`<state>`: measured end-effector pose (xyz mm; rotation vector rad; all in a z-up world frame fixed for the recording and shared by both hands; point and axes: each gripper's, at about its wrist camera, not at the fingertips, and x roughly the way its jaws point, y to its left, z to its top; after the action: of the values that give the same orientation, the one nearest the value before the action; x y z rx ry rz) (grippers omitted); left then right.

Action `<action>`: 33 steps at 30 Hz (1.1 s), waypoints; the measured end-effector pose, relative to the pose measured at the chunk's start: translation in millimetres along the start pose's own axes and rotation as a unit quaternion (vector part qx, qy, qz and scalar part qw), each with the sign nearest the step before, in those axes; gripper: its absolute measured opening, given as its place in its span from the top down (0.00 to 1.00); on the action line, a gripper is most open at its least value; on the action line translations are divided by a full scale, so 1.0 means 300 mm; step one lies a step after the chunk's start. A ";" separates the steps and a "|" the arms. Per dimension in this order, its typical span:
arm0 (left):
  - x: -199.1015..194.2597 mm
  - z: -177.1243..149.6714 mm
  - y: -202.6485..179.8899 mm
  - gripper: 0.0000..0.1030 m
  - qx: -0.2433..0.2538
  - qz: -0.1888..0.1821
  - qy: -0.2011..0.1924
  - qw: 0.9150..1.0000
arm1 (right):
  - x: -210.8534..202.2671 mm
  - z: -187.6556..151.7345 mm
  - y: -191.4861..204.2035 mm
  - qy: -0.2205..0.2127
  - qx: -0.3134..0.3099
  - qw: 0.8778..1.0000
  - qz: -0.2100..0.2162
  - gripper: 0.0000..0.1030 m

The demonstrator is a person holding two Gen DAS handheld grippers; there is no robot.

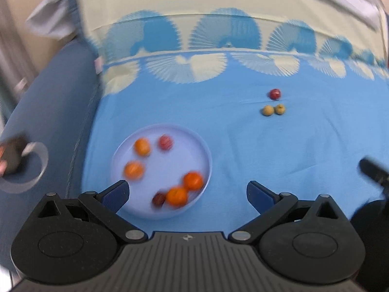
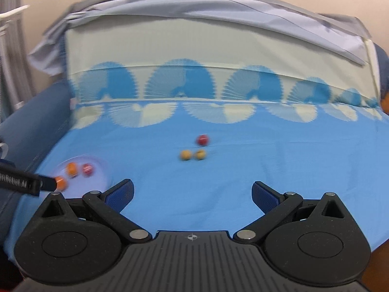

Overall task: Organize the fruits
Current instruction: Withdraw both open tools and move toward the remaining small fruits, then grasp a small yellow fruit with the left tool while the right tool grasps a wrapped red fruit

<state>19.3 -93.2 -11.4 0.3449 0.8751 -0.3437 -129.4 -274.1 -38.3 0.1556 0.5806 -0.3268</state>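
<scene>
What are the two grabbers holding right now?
Nothing. The left gripper and the right gripper are both open and empty, with no fruit between their fingers.

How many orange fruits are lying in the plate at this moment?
4. In the plate: one orange fruit at the back, one at the left, and two touching near the front rim. Blur might hide another.

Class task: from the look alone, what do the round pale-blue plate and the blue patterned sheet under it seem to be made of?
Round pale-blue plate: probably plastic; uniform matte colour, thick rounded rim. Motion blur leaves this open.
Blue patterned sheet: woven fabric; soft creases, printed cream fan motifs, draped edges.
</scene>
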 end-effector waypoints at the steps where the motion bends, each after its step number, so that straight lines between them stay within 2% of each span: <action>1: 0.038 0.019 -0.029 0.00 0.018 0.005 0.000 1.000 | 0.030 0.016 -0.032 0.003 0.004 1.000 -0.002 0.01; 5: 0.199 0.104 -0.151 0.00 0.086 -0.021 -0.020 0.996 | 0.185 0.069 -0.141 0.015 0.012 1.000 -0.004 0.01; 10: 0.413 0.200 -0.311 0.00 0.173 -0.083 -0.040 0.981 | 0.512 0.134 -0.227 0.062 -0.007 0.998 0.012 0.01; 12: 0.501 0.239 -0.362 0.00 0.185 -0.106 -0.033 0.976 | 0.634 0.164 -0.245 0.074 -0.003 0.997 0.023 0.01; 15: 0.624 0.290 -0.410 0.01 0.183 -0.126 -0.019 0.975 | 0.812 0.200 -0.260 0.105 0.020 0.993 0.045 0.01; 19: 0.747 0.342 -0.456 0.01 0.192 -0.146 -0.009 0.970 | 1.011 0.222 -0.245 0.137 0.031 0.989 0.047 0.01; 21: 0.801 0.360 -0.482 0.08 0.212 -0.149 0.000 0.966 | 1.079 0.228 -0.221 0.145 0.018 0.988 0.048 0.01; 22: 0.823 0.368 -0.492 0.17 0.225 -0.149 0.006 0.963 | 1.115 0.230 -0.205 0.150 0.010 0.987 0.051 0.01; 23: 0.840 0.372 -0.499 0.31 0.233 -0.151 0.011 0.960 | 1.142 0.232 -0.197 0.153 0.005 0.987 0.054 0.01; 25: 0.870 0.383 -0.511 0.40 0.246 -0.165 0.018 0.955 | 1.186 0.236 -0.181 0.153 0.000 0.987 0.056 0.01; 26: 0.871 0.389 -0.512 0.51 0.245 -0.174 0.010 0.954 | 1.200 0.238 -0.181 0.152 -0.004 0.987 0.055 0.02; 27: 0.871 0.393 -0.515 0.58 0.248 -0.178 0.001 0.952 | 1.207 0.237 -0.175 0.149 -0.009 0.987 0.053 0.09; 28: 0.873 0.396 -0.523 0.70 0.254 -0.179 -0.004 0.950 | 1.210 0.238 -0.169 0.145 -0.019 0.988 0.049 0.26; 29: 0.875 0.398 -0.529 0.71 0.261 -0.182 -0.010 0.948 | 1.206 0.236 -0.158 0.136 -0.036 0.989 0.041 0.38; 30: 0.877 0.398 -0.532 0.71 0.264 -0.185 -0.015 0.946 | 1.194 0.237 -0.154 0.129 -0.051 0.989 0.046 0.68; 31: 0.878 0.396 -0.531 0.72 0.266 -0.186 -0.019 0.946 | 1.182 0.240 -0.151 0.130 -0.059 0.988 0.054 0.70; 33: 0.877 0.399 -0.526 0.72 0.259 -0.184 -0.021 0.948 | 1.164 0.252 -0.164 0.125 -0.053 0.990 0.037 0.70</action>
<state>189.5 -324.7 -172.2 0.6573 0.7970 -0.9334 167.0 -428.1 -174.2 0.1160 0.8376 -0.2049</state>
